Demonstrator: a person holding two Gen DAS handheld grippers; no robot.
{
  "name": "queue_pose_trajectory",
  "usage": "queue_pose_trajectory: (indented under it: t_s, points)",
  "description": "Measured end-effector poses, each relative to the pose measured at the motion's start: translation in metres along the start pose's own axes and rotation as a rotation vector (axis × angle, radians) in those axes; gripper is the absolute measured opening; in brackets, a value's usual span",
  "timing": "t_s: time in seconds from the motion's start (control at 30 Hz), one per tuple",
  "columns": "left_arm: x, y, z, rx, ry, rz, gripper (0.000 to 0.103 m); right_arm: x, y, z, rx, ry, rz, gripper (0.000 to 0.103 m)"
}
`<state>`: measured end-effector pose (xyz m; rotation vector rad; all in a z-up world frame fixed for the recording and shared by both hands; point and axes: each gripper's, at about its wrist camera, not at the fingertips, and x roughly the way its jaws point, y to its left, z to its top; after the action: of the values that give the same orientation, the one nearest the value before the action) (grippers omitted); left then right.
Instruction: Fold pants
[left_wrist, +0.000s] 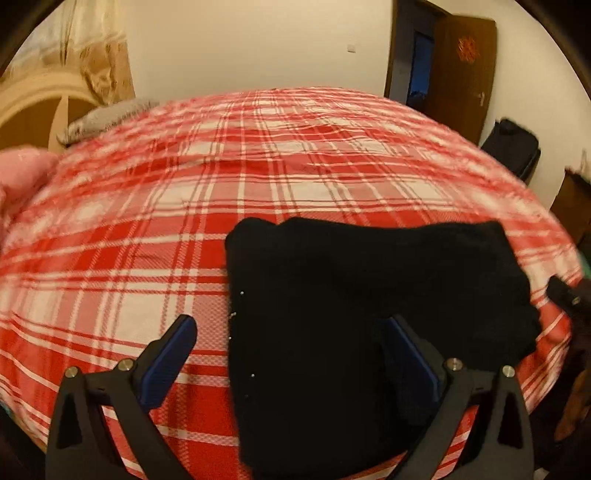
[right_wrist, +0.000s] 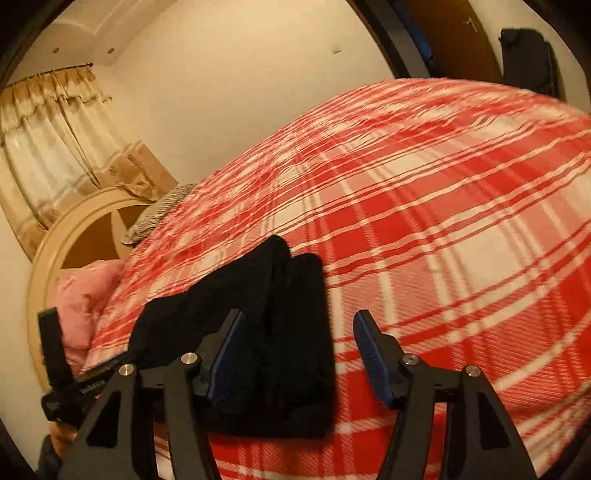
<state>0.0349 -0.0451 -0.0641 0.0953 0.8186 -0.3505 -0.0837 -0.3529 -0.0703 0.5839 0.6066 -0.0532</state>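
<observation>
Pants (left_wrist: 369, 295) are lying folded on the bed (left_wrist: 147, 221), lower centre; I'm holding left gripper (left_wrist: 291, 354) and right gripper (right_wrist: 295, 350) open, gripping nothing.

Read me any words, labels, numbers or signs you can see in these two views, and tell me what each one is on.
Small pale print on the left gripper's black body: too small and blurred to read.
Red ornament on the brown door: blurred, no characters legible.
Black pants, plaid bedspread: no text visible.

A home bedroom: a bed (left_wrist: 258, 166) under a red plaid blanket, pillows (right_wrist: 79, 295), curtains (right_wrist: 55, 147), wooden door (left_wrist: 465, 74).
</observation>
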Motion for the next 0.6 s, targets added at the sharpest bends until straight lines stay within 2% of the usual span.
queue_pose_trajectory:
  t_s: [0.1, 0.17, 0.23, 0.43, 0.6]
  points:
    - [0.009, 0.005, 0.001, -0.045, 0.036, -0.027, 0.103, 0.016, 0.002, -0.005, -0.01, 0.028, -0.027, 0.063]
    - [0.018, 0.005, -0.002, -0.064, 0.077, -0.031, 0.103, 0.024, 0.002, -0.012, 0.001, 0.055, -0.011, 0.063]
    - [0.025, 0.004, -0.006, -0.08, 0.121, -0.048, 0.103, 0.021, 0.005, -0.018, -0.014, 0.031, -0.012, 0.067]
    - [0.025, 0.002, -0.007, -0.076, 0.113, -0.033, 0.103, 0.022, 0.018, -0.028, -0.074, 0.031, -0.035, 0.068]
    - [0.024, 0.001, -0.008, -0.07, 0.108, -0.03, 0.103, 0.022, 0.015, -0.028, -0.06, 0.032, -0.03, 0.068]
